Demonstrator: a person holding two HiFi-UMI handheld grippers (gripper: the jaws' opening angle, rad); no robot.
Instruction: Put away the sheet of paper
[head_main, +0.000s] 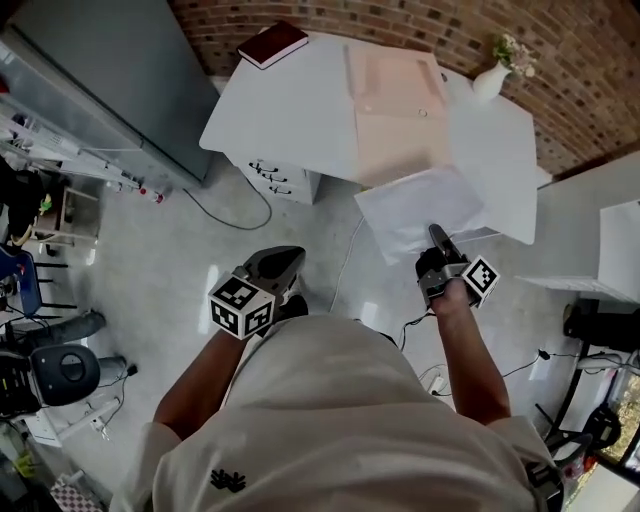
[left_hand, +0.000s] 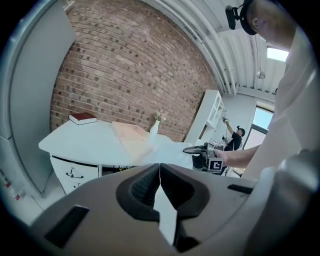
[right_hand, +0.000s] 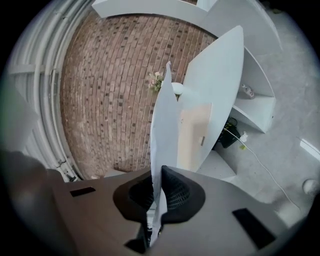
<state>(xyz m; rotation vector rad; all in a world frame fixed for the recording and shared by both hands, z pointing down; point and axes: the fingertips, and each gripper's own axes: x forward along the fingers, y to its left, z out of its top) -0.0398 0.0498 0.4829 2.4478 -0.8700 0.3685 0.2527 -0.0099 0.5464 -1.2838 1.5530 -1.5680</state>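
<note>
The white sheet of paper (head_main: 420, 210) hangs in the air off the near edge of the white desk (head_main: 290, 110). My right gripper (head_main: 437, 232) is shut on its near edge. In the right gripper view the sheet (right_hand: 165, 120) stands edge-on between the closed jaws of that gripper (right_hand: 161, 170). A pale pink folder (head_main: 400, 110) lies open on the desk just beyond the sheet. My left gripper (head_main: 288, 255) is held low over the floor to the left, away from the desk. Its jaws (left_hand: 159, 172) are shut with nothing between them.
A dark red book (head_main: 272, 43) lies at the desk's far left corner and a white vase (head_main: 490, 78) of flowers at its far right. A drawer unit (head_main: 280, 180) sits under the desk. A grey cabinet (head_main: 110, 80) stands left, a white shelf (head_main: 620, 240) right, cables (head_main: 240, 215) on the floor.
</note>
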